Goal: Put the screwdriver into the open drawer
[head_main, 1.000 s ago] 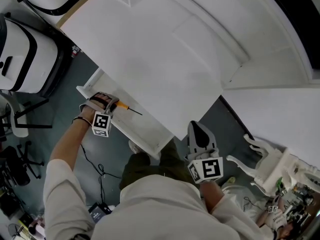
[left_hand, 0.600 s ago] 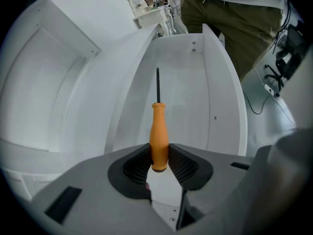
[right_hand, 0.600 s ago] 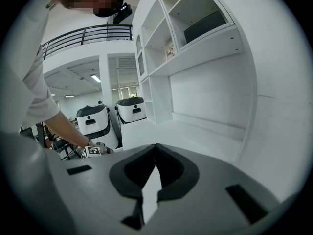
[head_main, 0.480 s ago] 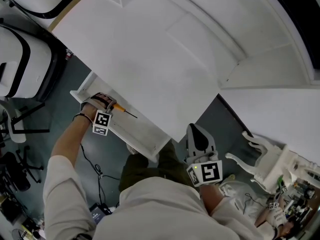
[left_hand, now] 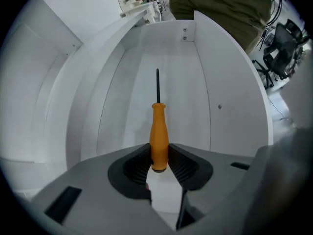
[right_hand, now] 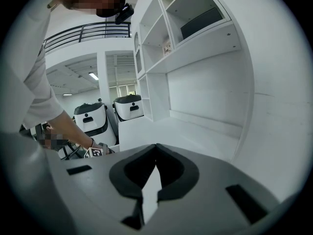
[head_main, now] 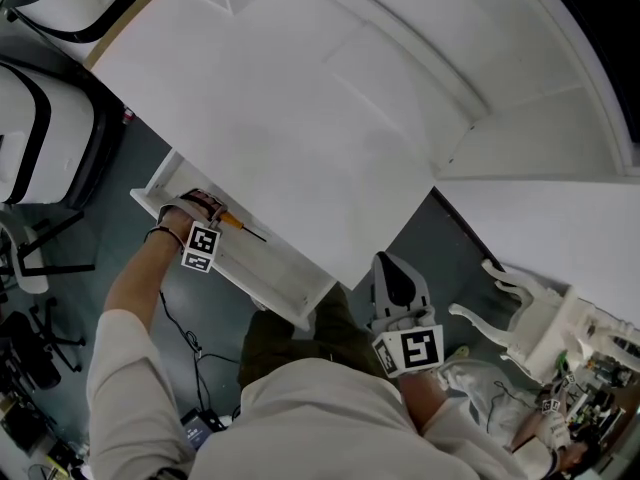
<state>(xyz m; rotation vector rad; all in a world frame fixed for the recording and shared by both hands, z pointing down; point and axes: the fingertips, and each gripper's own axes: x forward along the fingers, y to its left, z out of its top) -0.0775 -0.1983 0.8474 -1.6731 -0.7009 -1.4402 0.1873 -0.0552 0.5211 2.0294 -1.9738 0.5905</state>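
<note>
My left gripper (head_main: 214, 211) is shut on the orange handle of the screwdriver (head_main: 231, 222) and points steeply down into the open white drawer (head_main: 283, 279) under the desk. In the left gripper view the handle (left_hand: 159, 131) sits clamped between the two dark pads (left_hand: 137, 163), and the thin black shaft runs on over the drawer's bare bottom (left_hand: 183, 102). The left gripper (left_hand: 159, 156) hangs inside the drawer's walls. My right gripper (head_main: 397, 271) waits near the drawer's right end, above the floor. Seen from its own camera, the right gripper (right_hand: 156, 149) has its jaws together with nothing between them.
The white desk top (head_main: 300, 98) overhangs the drawer's back. A white wheeled machine (head_main: 40, 118) stands at the left, and a white printed stand (head_main: 540, 333) at the lower right. Cables (head_main: 195, 343) lie on the grey floor. White shelves (right_hand: 188, 28) rise above the desk.
My left gripper has sunk lower into the drawer with the screwdriver still in it, and has rolled a little. The right gripper has stayed where it was.
</note>
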